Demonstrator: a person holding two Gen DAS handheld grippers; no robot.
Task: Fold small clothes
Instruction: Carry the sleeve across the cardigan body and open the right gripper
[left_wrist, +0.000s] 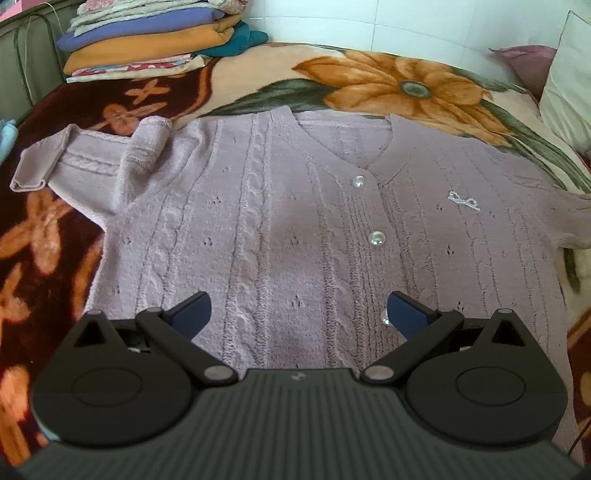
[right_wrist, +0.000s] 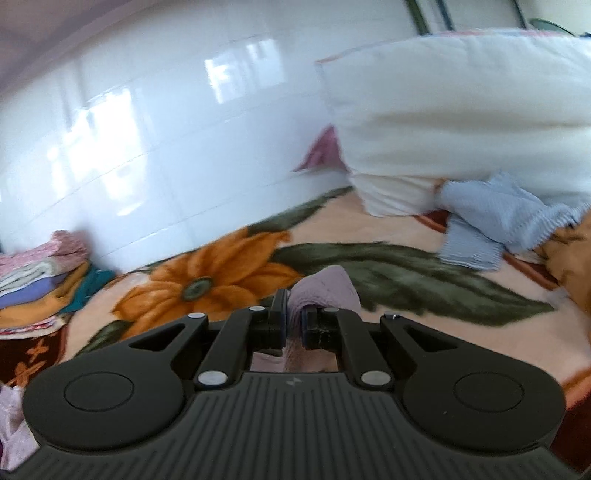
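Lilac knitted cardigan (left_wrist: 295, 206) lies flat, buttoned, on the flowered blanket (left_wrist: 369, 74) directly below and ahead of the left gripper (left_wrist: 298, 314), whose jaws are spread and empty. Right gripper (right_wrist: 293, 325): jaws pinching a fold of the cardigan. Stack of folded clothes (left_wrist: 147, 40) far ahead-left; pillow (right_wrist: 461, 122) ahead-right.

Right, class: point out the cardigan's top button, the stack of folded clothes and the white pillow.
top button (left_wrist: 358, 181): left wrist view, its centre.
stack of folded clothes (left_wrist: 147, 38): left wrist view, orange layer.
white pillow (right_wrist: 461, 110): right wrist view, its broad face.
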